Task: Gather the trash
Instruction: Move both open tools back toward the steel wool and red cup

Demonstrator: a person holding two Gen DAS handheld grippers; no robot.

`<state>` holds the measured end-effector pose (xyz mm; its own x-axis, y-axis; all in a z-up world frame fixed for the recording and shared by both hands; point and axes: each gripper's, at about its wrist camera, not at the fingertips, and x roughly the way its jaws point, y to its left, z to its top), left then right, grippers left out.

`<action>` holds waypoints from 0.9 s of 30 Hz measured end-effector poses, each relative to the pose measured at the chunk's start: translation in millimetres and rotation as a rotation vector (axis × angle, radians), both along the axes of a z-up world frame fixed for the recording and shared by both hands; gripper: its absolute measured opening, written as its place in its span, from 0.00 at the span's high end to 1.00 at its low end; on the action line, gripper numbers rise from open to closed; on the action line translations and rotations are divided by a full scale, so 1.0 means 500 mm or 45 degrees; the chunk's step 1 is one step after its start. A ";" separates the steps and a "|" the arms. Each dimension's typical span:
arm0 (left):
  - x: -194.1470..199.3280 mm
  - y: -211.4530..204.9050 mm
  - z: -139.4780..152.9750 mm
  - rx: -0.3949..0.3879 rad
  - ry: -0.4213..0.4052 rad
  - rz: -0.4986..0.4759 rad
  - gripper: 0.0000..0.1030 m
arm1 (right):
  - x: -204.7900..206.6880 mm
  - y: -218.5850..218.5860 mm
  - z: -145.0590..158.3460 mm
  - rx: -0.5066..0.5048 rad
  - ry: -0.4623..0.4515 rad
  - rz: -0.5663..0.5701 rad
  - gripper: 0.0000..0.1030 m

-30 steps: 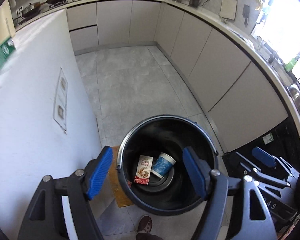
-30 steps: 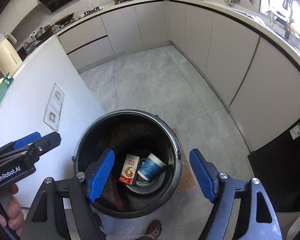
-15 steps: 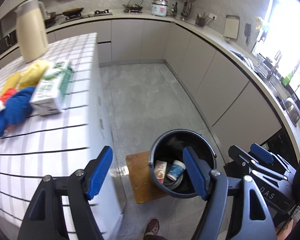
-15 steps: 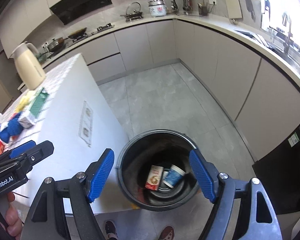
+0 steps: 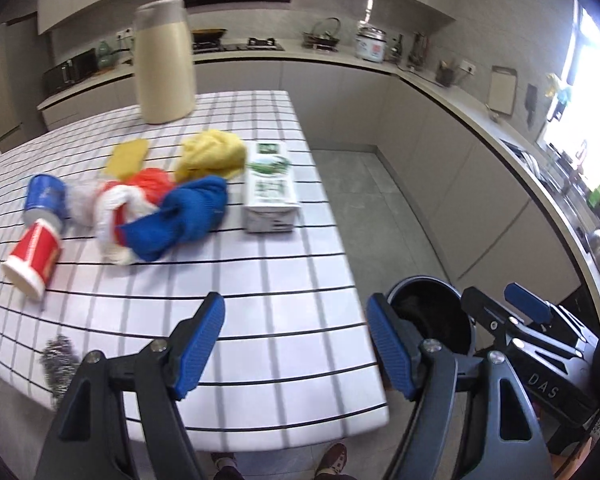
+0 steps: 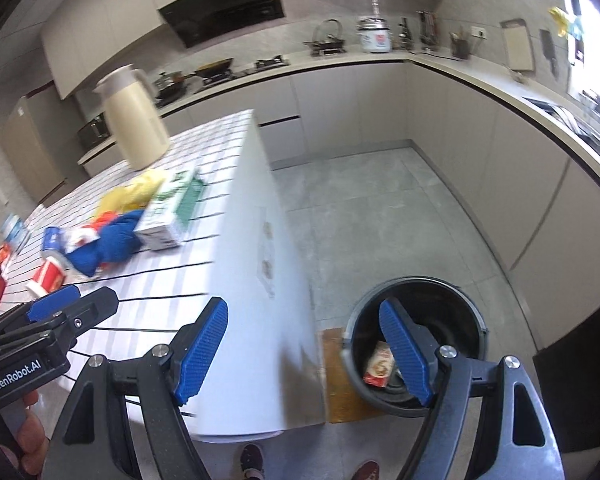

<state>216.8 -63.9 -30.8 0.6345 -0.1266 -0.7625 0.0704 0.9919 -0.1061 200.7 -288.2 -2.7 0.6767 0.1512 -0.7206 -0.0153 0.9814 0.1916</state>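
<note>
My left gripper [image 5: 296,344] is open and empty above the near edge of the white grid-patterned island [image 5: 260,280]. On the island lie a green-and-white carton [image 5: 270,192], a red paper cup [image 5: 34,258] on its side, a blue cup [image 5: 46,196], a steel scrubber [image 5: 58,360], and blue [image 5: 184,216], yellow [image 5: 212,156] and red-white cloths. My right gripper [image 6: 304,354] is open and empty beside the island's end. The black bin [image 6: 416,340] on the floor holds a red-white packet [image 6: 380,368]; the bin also shows in the left wrist view [image 5: 432,320].
A tall cream jug [image 5: 164,64] stands at the island's far side. A brown mat [image 6: 340,376] lies by the bin. Beige cabinets and a counter with cookware run along the back and right. Grey tile floor [image 6: 372,216] lies between the island and the cabinets.
Both grippers rose and swung left from above the bin toward the island top. The island's items came into view. Both stayed open and empty.
</note>
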 end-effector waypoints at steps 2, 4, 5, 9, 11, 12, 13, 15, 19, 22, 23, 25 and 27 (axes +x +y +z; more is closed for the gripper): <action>-0.009 0.036 0.006 0.000 -0.014 0.036 0.26 | 0.002 0.040 0.008 0.005 -0.016 0.033 0.22; -0.015 0.067 0.008 0.009 -0.025 0.070 0.26 | 0.003 0.075 0.015 0.007 -0.029 0.066 0.22; -0.019 0.085 0.007 0.011 -0.027 0.087 0.26 | 0.006 0.094 0.019 0.006 -0.035 0.087 0.22; -0.035 0.142 0.006 0.027 -0.036 0.153 0.26 | 0.010 0.160 0.029 0.011 -0.042 0.151 0.22; -0.042 0.170 0.004 0.037 -0.040 0.190 0.26 | 0.013 0.195 0.029 0.017 -0.043 0.187 0.21; -0.047 0.186 0.002 0.040 -0.042 0.211 0.26 | 0.011 0.205 0.028 0.019 -0.043 0.201 0.21; -0.050 0.203 0.000 0.037 -0.041 0.230 0.26 | 0.012 0.223 0.028 0.021 -0.043 0.223 0.21; -0.056 0.228 -0.004 0.033 -0.037 0.264 0.26 | 0.013 0.252 0.024 0.022 -0.040 0.261 0.21; -0.069 0.274 -0.013 0.030 -0.027 0.319 0.26 | 0.010 0.293 0.019 0.020 -0.035 0.319 0.21; -0.080 0.311 -0.015 0.038 -0.030 0.351 0.26 | 0.007 0.330 0.017 0.023 -0.035 0.354 0.21; -0.086 0.320 -0.016 0.039 -0.030 0.358 0.26 | 0.005 0.344 0.016 0.022 -0.036 0.367 0.21; -0.091 0.347 -0.016 0.040 -0.030 0.371 0.26 | 0.002 0.372 0.016 0.018 -0.038 0.390 0.21; -0.095 0.377 -0.019 0.046 -0.033 0.376 0.26 | 0.000 0.406 0.014 0.015 -0.039 0.413 0.21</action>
<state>169.5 124.9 -40.3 0.6592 0.0933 -0.7462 -0.2193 0.9730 -0.0721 200.7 -85.0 4.0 0.6129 0.3708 -0.6978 -0.3328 0.9220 0.1976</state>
